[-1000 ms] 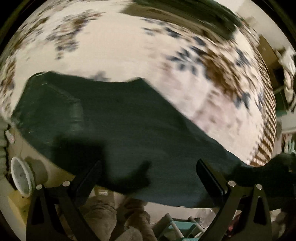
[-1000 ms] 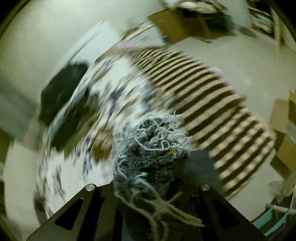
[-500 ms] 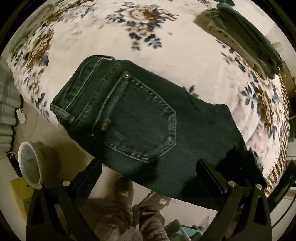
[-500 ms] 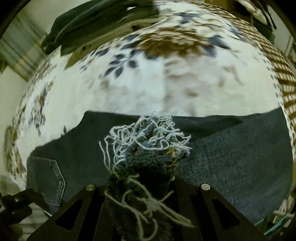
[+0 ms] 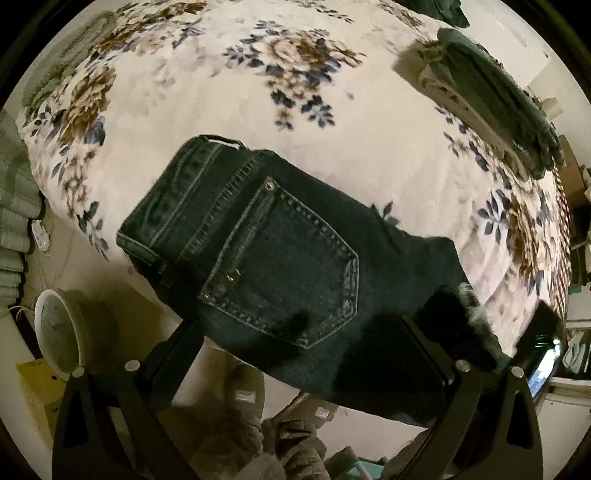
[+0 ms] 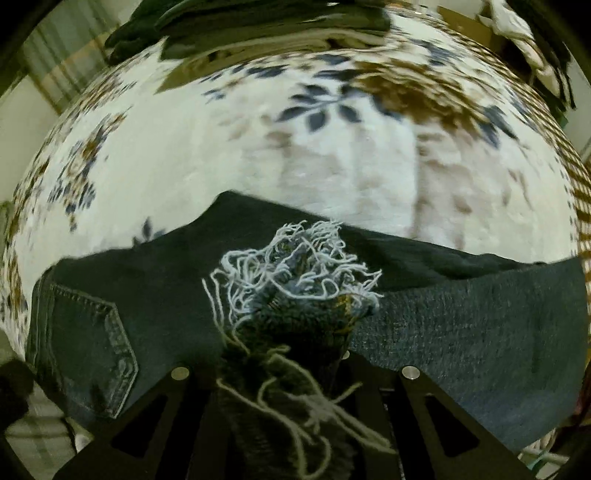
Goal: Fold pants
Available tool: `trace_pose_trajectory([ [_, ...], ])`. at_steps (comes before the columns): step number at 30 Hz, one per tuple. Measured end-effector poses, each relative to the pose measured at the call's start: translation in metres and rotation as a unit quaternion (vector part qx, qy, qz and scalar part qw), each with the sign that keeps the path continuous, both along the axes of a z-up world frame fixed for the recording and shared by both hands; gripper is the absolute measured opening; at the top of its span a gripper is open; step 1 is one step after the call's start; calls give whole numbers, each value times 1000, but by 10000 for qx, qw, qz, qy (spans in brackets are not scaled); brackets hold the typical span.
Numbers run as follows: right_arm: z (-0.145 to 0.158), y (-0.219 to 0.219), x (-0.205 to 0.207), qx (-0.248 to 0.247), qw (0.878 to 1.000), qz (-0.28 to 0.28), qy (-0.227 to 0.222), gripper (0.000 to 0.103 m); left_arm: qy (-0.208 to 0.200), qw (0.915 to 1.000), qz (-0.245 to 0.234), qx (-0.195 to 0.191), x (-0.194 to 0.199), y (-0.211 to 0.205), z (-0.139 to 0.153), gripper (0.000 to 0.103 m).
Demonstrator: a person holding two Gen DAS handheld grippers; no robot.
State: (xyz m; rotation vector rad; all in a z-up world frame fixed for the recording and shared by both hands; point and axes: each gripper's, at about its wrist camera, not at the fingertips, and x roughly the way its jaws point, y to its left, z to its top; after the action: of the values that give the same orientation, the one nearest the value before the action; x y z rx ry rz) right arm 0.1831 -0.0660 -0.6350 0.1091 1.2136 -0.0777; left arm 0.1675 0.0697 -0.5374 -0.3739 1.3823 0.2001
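Dark denim pants (image 5: 295, 273) lie on the floral bed, back pocket up, waistband at the left, overhanging the near edge. My left gripper (image 5: 299, 343) is open and empty, its fingers apart just above the pants near the bed's edge. My right gripper (image 6: 291, 354) is shut on the frayed leg hem (image 6: 295, 280) of the pants and holds it above the body of the pants (image 6: 480, 332). The right gripper and the hem also show at the right of the left wrist view (image 5: 476, 314).
A floral blanket (image 5: 258, 110) covers the bed. A stack of folded clothes (image 5: 491, 88) lies at the far right; it also shows in the right wrist view (image 6: 258, 26). A white round fan (image 5: 59, 332) and slippered feet (image 5: 258, 424) are on the floor below.
My right gripper has swung the frayed hem over from the striped end of the bed to above the pants. The left view has moved nearer the back pocket; its jaws stay open.
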Motion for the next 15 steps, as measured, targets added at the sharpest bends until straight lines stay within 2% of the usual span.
trace_pose_trajectory([
  [1, -3, 7, 2, -81, 9998, 126, 114, 21, -4, 10000, 27, 0, 0, 2, 1, 103],
  [2, -3, 13, 3, 5, 9995, 255, 161, 41, -13, 10000, 48, -1, 0, 5, 1, 103],
  [3, -2, 18, 5, 345, 9982, 419, 244, 71, -39, 9999, 99, -4, 0, 9, 3, 103],
  [4, 0, 21, 5, 932, 9930, 611, 401, 82, -60, 9999, 129, 5, -1, 12, 5, 103],
  [5, 3, 21, 4, 1431, 9859, 706, 496, 87, -81, 9998, 160, 15, -1, 15, 6, 103],
  [6, 10, 17, 1, 1826, 9794, 676, 529, 87, -105, 9998, 196, 12, -2, 19, 8, 103],
  [9, 37, -22, -21, 2345, 9708, 142, 475, 87, -122, 9994, 311, 8, -5, 28, 9, 103],
  [11, 49, -56, -36, 2196, 9738, -361, 465, 87, -92, 9992, 386, -51, -7, 31, 6, 103],
  [15, 62, -154, -73, 1485, 9760, -1497, 542, 87, -3, 9987, 406, -301, -4, 21, -5, 103],
])
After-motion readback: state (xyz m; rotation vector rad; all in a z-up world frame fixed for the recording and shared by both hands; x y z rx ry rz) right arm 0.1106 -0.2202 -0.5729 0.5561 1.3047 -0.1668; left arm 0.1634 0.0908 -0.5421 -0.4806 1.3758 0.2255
